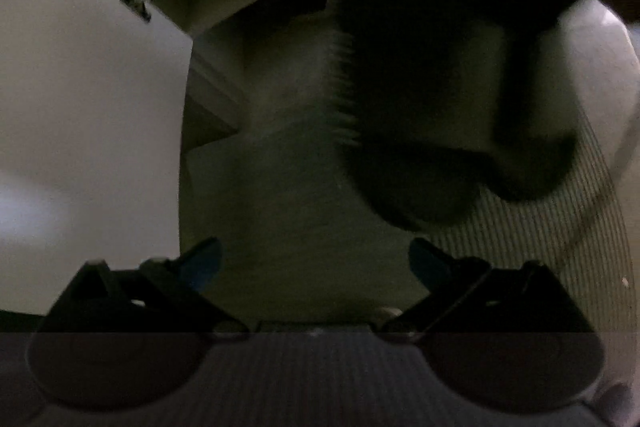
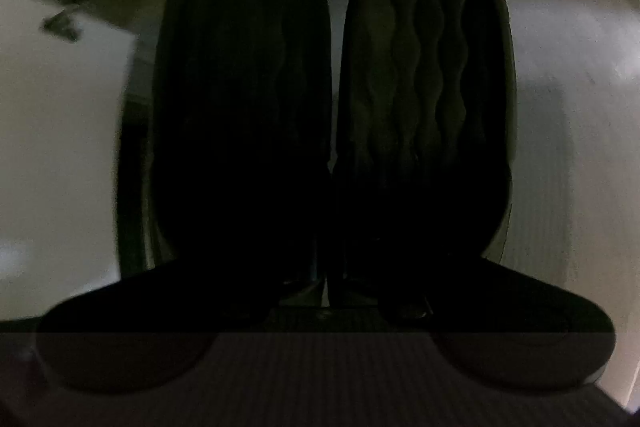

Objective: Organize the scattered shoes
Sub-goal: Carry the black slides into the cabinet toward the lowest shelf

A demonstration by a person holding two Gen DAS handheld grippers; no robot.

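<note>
Beside the white cabinet door (image 1: 88,131), at the left of both views, most of what is legible is found; the scene is dim and smeared. Right of that door, in the left wrist view, the left gripper (image 1: 316,263) is seen with its jaws set wide, blue-tipped fingers (image 1: 206,261) well apart and nothing between them. A grey floor (image 1: 288,211) is seen beyond the gripper, just right of the door. Further right of the door, a dark slipper (image 1: 424,115) with a ridged sole edge is seen blurred above the floor; whether it rests on anything cannot be told. A ribbed mat (image 1: 536,239) is seen below it, furthest from the door. In the right wrist view, a pair of dark slippers (image 2: 424,95) is held sole to sole, wavy treads facing the camera, just right of the same door (image 2: 60,155). The right gripper (image 2: 326,283) is drawn nearly closed on the pair at the near ends, though its fingers are lost in shadow. A black hinge (image 1: 136,5) is noted on the door's upper edge.
</note>
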